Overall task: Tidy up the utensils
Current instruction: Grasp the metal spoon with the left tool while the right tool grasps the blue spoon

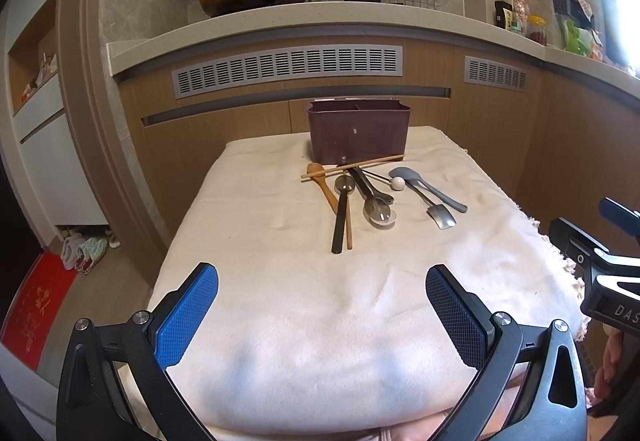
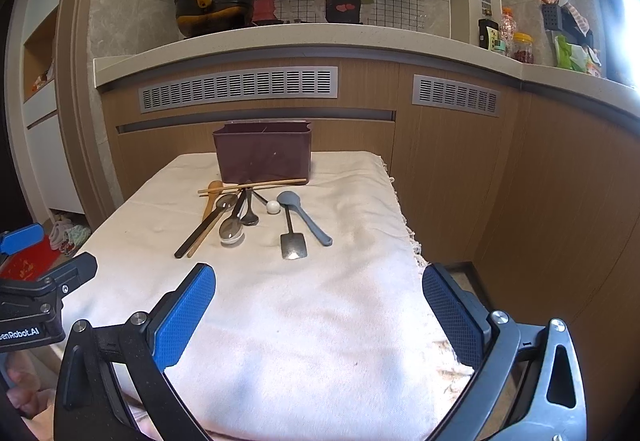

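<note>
While I hold both level above the near end of the cloth-covered worktop (image 1: 280, 321), my left tongs (image 1: 322, 315) and right tongs (image 2: 319, 315) gape wide and empty, side by side. The utensils (image 1: 360, 197) lie heaped well ahead, just in front of the dark red box (image 1: 359, 135), a chopstick (image 1: 354, 165) crossing them.
</note>
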`<state>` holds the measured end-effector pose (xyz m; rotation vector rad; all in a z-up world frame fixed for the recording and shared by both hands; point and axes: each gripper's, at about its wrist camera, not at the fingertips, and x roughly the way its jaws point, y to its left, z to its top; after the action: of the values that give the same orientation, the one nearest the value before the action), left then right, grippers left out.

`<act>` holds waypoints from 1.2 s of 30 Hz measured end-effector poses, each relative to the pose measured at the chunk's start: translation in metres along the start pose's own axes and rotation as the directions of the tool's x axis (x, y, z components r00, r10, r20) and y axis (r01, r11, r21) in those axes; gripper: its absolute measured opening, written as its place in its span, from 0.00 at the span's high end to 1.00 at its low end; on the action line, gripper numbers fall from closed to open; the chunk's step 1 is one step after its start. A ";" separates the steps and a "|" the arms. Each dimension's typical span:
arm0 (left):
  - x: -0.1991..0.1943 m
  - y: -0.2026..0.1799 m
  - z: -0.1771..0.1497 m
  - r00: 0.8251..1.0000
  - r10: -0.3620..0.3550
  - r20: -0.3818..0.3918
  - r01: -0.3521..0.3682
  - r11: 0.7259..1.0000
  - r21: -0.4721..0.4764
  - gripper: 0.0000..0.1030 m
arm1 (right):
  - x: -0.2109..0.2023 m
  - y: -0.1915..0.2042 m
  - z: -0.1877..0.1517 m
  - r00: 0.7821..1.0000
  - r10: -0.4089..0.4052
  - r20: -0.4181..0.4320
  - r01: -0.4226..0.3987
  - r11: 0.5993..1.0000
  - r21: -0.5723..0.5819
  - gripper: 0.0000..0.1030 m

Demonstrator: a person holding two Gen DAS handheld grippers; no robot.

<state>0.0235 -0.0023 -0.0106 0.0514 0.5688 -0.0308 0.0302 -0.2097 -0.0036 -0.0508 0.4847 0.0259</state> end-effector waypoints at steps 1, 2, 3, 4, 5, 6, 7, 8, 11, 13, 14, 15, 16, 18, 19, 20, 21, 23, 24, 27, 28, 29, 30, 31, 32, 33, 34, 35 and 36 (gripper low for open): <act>0.003 0.000 0.003 1.000 -0.004 -0.001 0.004 1.000 -0.001 0.00 | 0.003 0.000 0.003 1.000 0.000 0.002 0.000 1.000 -0.002 0.00; 0.006 0.001 0.007 1.000 -0.007 -0.002 0.007 1.000 0.000 0.00 | 0.006 0.000 0.007 1.000 -0.003 0.003 0.003 1.000 -0.007 0.00; 0.012 0.000 0.011 1.000 -0.010 -0.004 0.010 1.000 0.000 0.00 | 0.009 0.000 0.010 1.000 -0.008 0.006 0.008 1.000 -0.015 0.00; 0.017 0.001 0.015 1.000 -0.016 -0.008 0.016 1.000 -0.003 0.00 | 0.013 0.002 0.014 1.000 -0.015 0.012 0.015 1.000 -0.027 0.00; 0.022 0.001 0.020 1.000 -0.023 -0.014 0.023 1.000 -0.004 0.00 | 0.017 0.003 0.018 1.000 -0.023 0.016 0.024 0.999 -0.041 0.00; 0.029 0.001 0.025 0.999 -0.030 -0.021 0.030 1.000 -0.003 0.00 | 0.023 0.006 0.022 0.999 -0.032 0.019 0.033 0.998 -0.062 0.00; 0.035 0.001 0.030 0.999 -0.037 -0.029 0.037 0.999 0.000 0.00 | 0.028 0.008 0.025 0.999 -0.037 0.019 0.038 0.996 -0.078 0.00; 0.042 0.001 0.035 0.998 -0.046 -0.033 0.046 0.999 0.007 0.00 | 0.035 0.010 0.029 0.999 -0.040 0.019 0.042 0.994 -0.099 0.00; 0.065 0.001 0.050 0.998 -0.046 -0.040 0.047 0.998 0.044 0.00 | 0.055 0.016 0.039 0.998 -0.057 0.023 0.060 0.986 -0.156 0.00; 0.081 0.003 0.060 0.997 -0.055 -0.049 0.058 0.997 0.057 0.00 | 0.070 0.018 0.047 0.998 -0.066 0.020 0.069 0.980 -0.187 0.00; 0.090 0.006 0.066 0.996 -0.068 -0.057 0.071 0.996 0.058 0.00 | 0.079 0.018 0.052 0.998 -0.060 0.011 0.061 0.978 -0.197 0.00; 0.099 0.009 0.071 0.994 -0.086 -0.069 0.090 0.994 0.056 0.00 | 0.088 0.018 0.057 0.999 -0.045 -0.001 0.044 0.978 -0.202 0.00; 0.109 0.013 0.076 0.991 -0.108 -0.083 0.112 0.992 0.053 0.00 | 0.100 0.017 0.063 1.000 -0.022 -0.020 0.018 0.979 -0.203 0.00; 0.130 0.021 0.088 0.982 -0.146 -0.117 0.152 0.987 0.048 0.00 | 0.124 0.015 0.074 0.997 0.024 -0.066 -0.037 0.979 -0.203 0.00; 0.138 0.025 0.092 0.980 -0.152 -0.126 0.158 0.986 0.043 0.00 | 0.138 0.015 0.079 0.995 0.047 -0.089 -0.064 0.977 -0.202 0.00; 0.146 0.031 0.097 0.980 -0.151 -0.128 0.157 0.987 0.039 0.00 | 0.152 0.014 0.083 0.992 0.068 -0.108 -0.089 0.975 -0.205 0.00; 0.153 0.036 0.101 0.982 -0.144 -0.126 0.149 0.988 0.037 0.00 | 0.165 0.016 0.086 0.989 0.077 -0.123 -0.102 0.972 -0.211 0.00; 0.162 0.045 0.104 0.986 -0.124 -0.114 0.128 0.991 0.033 0.00 | 0.195 0.019 0.090 0.982 0.086 -0.168 -0.125 0.964 -0.236 0.00; 0.166 0.050 0.105 0.987 -0.113 -0.111 0.118 0.993 0.031 0.00 | 0.208 0.021 0.090 0.977 0.096 -0.193 -0.142 0.959 -0.246 0.03; 0.176 0.067 0.107 0.990 -0.086 -0.114 0.089 0.996 0.020 0.00 | 0.245 0.025 0.088 0.950 0.120 -0.288 -0.199 0.944 -0.263 0.28; 0.179 0.073 0.107 0.990 -0.081 -0.117 0.083 0.996 0.015 0.00 | 0.256 0.026 0.087 0.938 0.126 -0.321 -0.217 0.939 -0.265 0.39; 0.182 0.079 0.107 0.990 -0.078 -0.121 0.080 0.997 0.010 0.00 | 0.265 0.028 0.085 0.925 0.138 -0.353 -0.240 0.934 -0.264 0.43; 0.183 0.083 0.106 0.989 -0.081 -0.124 0.082 0.997 0.004 0.00 | 0.274 0.030 0.083 0.913 0.153 -0.379 -0.264 0.928 -0.262 0.43; 0.184 0.087 0.105 0.988 -0.088 -0.127 0.088 0.996 -0.003 0.00 | 0.281 0.032 0.080 0.903 0.163 -0.399 -0.283 0.922 -0.263 0.43; 0.185 0.090 0.103 0.986 -0.098 -0.132 0.097 0.995 -0.009 0.00 | 0.285 0.033 0.078 0.897 0.164 -0.410 -0.290 0.919 -0.267 0.44; 0.188 0.093 0.102 0.984 -0.110 -0.141 0.109 0.994 -0.015 0.00 | 0.289 0.035 0.077 0.894 0.164 -0.416 -0.296 0.915 -0.275 0.45; 0.190 0.094 0.100 0.981 -0.122 -0.153 0.121 0.992 -0.019 0.00 | 0.293 0.037 0.076 0.897 0.159 -0.412 -0.292 0.914 -0.283 0.48; 0.194 0.094 0.099 0.976 -0.139 -0.168 0.137 0.990 -0.022 0.00 | 0.296 0.038 0.075 0.898 0.151 -0.414 -0.287 0.913 -0.289 0.48; 0.196 0.093 0.097 0.972 -0.154 -0.178 0.152 0.988 -0.025 0.00 | 0.300 0.039 0.075 0.894 0.150 -0.422 -0.288 0.914 -0.284 0.48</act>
<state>0.2452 0.0819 -0.0307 -0.0008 0.7528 -0.1742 0.3289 -0.1632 -0.0789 -0.3473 0.8860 0.3331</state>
